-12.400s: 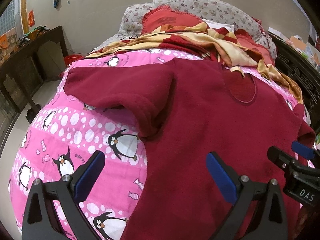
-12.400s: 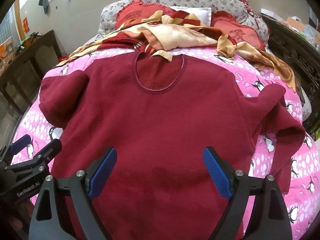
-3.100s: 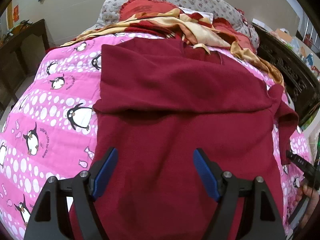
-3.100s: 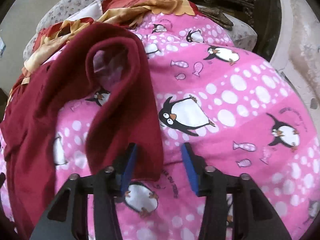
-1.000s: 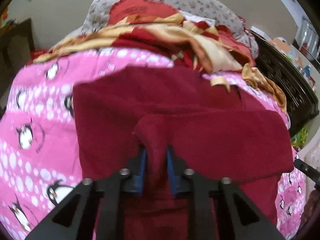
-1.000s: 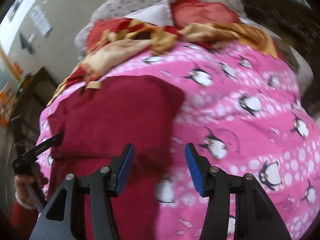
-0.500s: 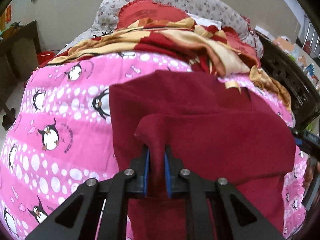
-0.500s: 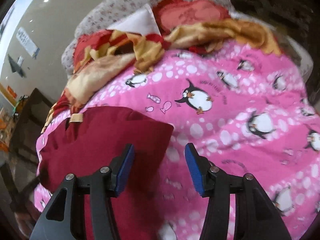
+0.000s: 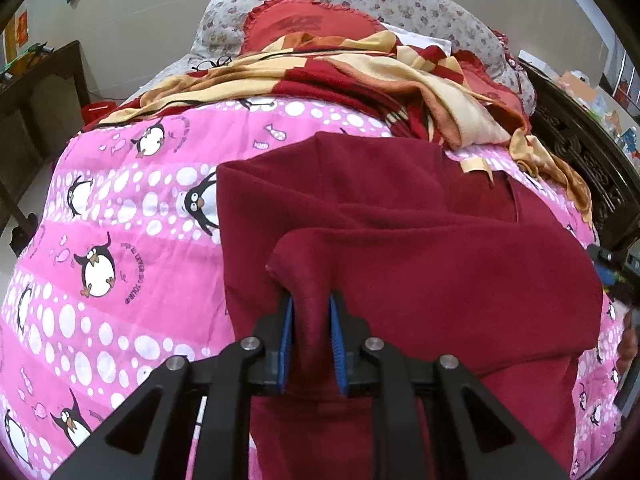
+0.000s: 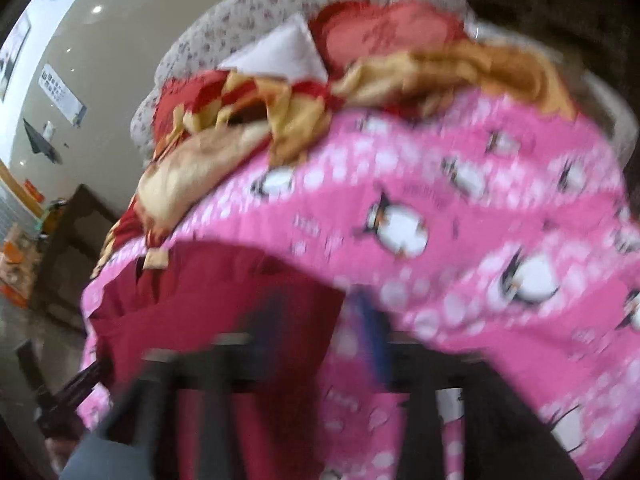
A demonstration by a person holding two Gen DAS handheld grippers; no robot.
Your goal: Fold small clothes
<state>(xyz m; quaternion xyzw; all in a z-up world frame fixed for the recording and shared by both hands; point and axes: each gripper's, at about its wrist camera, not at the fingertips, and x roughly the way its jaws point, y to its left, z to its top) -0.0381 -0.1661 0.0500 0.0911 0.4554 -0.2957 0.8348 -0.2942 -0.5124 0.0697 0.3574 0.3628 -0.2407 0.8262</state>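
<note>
left wrist: left tool (image 9: 310, 340) pinches maroon shirt (image 9: 440, 264) fold.

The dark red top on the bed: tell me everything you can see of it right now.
The dark red top looks like a soft, fleecy knit. It lies on the pink penguin quilt, already folded over itself in layers, with a tan neck label showing at the far edge. The left gripper is shut on a pinched-up ridge of its near layer. Its far edge lies against the red-and-cream blanket. The right wrist view is blurred.
</note>
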